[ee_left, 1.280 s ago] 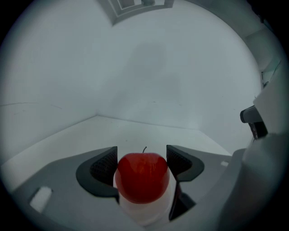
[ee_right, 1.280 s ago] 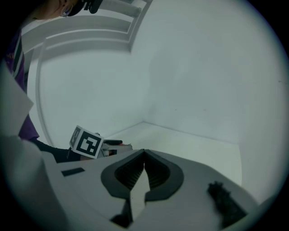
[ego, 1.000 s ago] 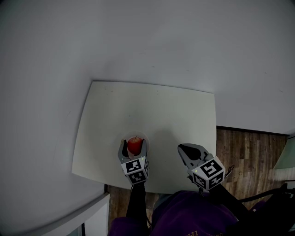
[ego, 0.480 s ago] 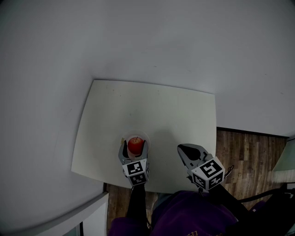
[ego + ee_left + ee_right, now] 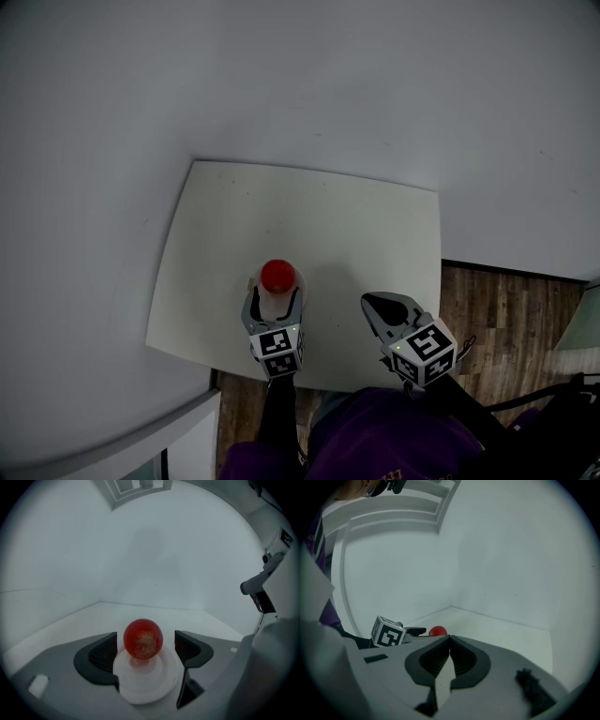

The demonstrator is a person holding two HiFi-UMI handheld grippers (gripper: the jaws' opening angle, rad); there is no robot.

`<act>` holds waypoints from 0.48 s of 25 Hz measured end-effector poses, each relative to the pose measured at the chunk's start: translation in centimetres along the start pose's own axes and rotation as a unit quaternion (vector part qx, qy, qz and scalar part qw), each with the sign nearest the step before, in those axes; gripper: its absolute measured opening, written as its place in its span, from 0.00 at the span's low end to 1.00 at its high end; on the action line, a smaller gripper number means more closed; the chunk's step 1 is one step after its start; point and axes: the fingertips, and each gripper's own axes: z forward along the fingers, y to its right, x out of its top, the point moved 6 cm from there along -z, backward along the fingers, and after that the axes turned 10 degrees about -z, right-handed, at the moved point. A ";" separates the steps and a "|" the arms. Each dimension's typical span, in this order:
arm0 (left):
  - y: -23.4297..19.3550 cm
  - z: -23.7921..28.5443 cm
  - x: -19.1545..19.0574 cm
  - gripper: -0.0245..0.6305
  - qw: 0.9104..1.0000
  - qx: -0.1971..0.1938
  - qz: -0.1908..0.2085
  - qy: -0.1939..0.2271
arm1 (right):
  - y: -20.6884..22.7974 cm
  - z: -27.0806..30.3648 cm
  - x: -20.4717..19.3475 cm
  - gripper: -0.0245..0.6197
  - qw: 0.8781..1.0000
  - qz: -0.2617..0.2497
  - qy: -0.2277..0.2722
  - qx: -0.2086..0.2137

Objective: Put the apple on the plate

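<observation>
On the small white plate [image 5: 140, 696] near the front edge of the desk [image 5: 356, 234], the red apple [image 5: 143, 638] sits, so the placing looks done. The left gripper [image 5: 274, 300] has just been opening its jaws, which stand wide on either side of the apple without touching it. Only drawing back seems left. The right gripper [image 5: 449, 641] hovers nearby, jaws closed on nothing.

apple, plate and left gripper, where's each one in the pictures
apple [image 5: 143, 638]: left gripper view, middle of its red skin
plate [image 5: 161, 679]: left gripper view, bare white part below the apple
left gripper [image 5: 274, 294]: head view, midway between its open jaws
</observation>
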 end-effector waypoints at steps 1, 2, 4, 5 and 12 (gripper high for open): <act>0.0 -0.1 0.0 0.61 1.000 0.000 -0.001 0.000 | 0.0 0.0 0.0 0.05 1.000 0.000 0.000 0.000; 0.0 -0.2 -0.1 0.61 1.000 0.001 -0.002 0.001 | 0.0 0.0 0.0 0.05 1.000 0.000 0.001 0.000; 0.2 -0.6 -0.1 0.61 1.000 0.001 -0.005 0.004 | -0.1 0.0 0.0 0.05 1.000 -0.001 0.003 0.001; 0.3 -0.9 -0.1 0.61 1.000 0.001 -0.008 0.006 | -0.2 -0.1 0.0 0.05 1.000 -0.001 0.003 0.002; 1.9 -4.2 1.2 0.60 0.999 0.000 -0.023 0.047 | -0.4 -0.3 0.2 0.05 1.000 -0.002 0.009 0.009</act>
